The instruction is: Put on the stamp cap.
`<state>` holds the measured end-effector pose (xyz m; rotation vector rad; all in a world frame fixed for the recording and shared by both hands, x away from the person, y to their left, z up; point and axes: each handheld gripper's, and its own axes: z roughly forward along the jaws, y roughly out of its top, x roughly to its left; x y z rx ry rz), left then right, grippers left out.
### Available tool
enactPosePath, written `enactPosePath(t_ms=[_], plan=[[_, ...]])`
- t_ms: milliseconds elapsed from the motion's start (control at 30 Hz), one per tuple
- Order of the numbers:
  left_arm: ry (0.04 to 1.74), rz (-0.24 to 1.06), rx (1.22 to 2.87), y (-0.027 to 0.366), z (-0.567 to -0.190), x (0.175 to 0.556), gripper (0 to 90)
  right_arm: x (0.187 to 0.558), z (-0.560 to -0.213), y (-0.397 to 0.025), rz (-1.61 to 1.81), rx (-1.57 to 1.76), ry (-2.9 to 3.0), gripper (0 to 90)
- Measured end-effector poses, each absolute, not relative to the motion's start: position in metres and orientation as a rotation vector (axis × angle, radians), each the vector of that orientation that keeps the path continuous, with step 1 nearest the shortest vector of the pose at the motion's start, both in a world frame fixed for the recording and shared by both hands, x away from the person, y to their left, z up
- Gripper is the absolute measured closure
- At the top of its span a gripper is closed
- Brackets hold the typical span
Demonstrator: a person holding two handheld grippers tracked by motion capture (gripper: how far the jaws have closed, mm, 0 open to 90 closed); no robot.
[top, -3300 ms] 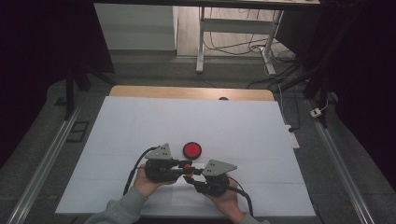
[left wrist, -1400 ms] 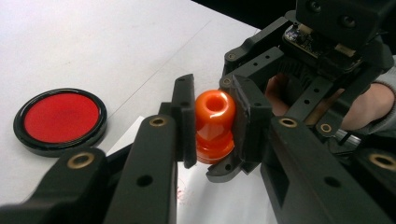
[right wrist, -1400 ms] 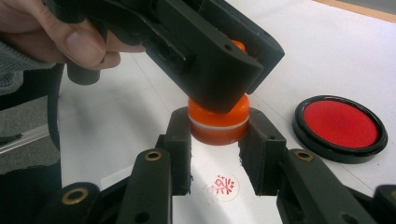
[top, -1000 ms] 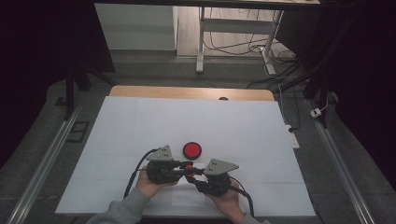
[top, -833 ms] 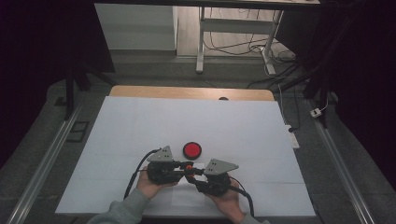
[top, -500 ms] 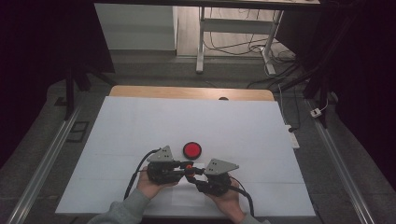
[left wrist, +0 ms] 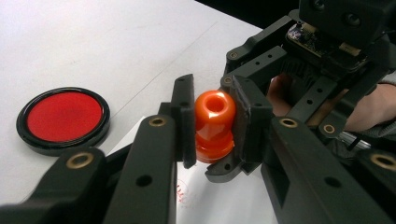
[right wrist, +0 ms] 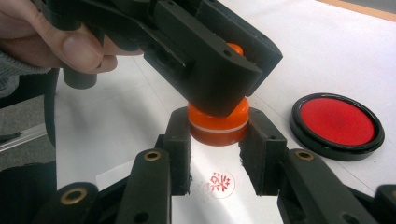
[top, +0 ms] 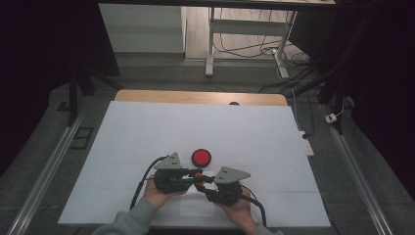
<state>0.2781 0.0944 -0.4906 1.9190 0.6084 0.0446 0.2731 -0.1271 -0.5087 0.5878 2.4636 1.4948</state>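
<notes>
White matte sheet [top: 147,127] covers most of the frame, upper half bare. Left gripper [left wrist: 212,122] clenched on glossy orange stamp [left wrist: 214,126] at lower centre; right gripper [right wrist: 217,154] clasps its base. Round red ink pad [top: 201,157] just above.

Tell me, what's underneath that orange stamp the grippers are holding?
Under the orange stamp lies white paper with a round red stamped mark. The stamp's underside itself is hidden.
</notes>
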Motion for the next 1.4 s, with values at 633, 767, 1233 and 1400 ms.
enactPosePath(t_ms=[633, 767, 1233, 1400], plan=[[0.598, 0.062, 1.892, 0.095, -0.489, 0.277, 72.3, 0.274, -0.509, -0.128, 1.541, 0.597, 2.453, 60.4], [0.598, 0.059, 1.888, 0.096, -0.488, 0.277, 72.3, 0.274, -0.510, -0.127, 1.510, 0.593, 2.474, 59.8], [0.611, 0.078, 1.882, 0.102, -0.486, 0.278, 72.3, 0.279, -0.510, -0.138, 1.470, 0.615, 2.445, 53.3], [0.617, 0.093, 1.884, 0.104, -0.484, 0.278, 72.3, 0.281, -0.508, -0.150, 1.452, 0.625, 2.419, 52.7]])
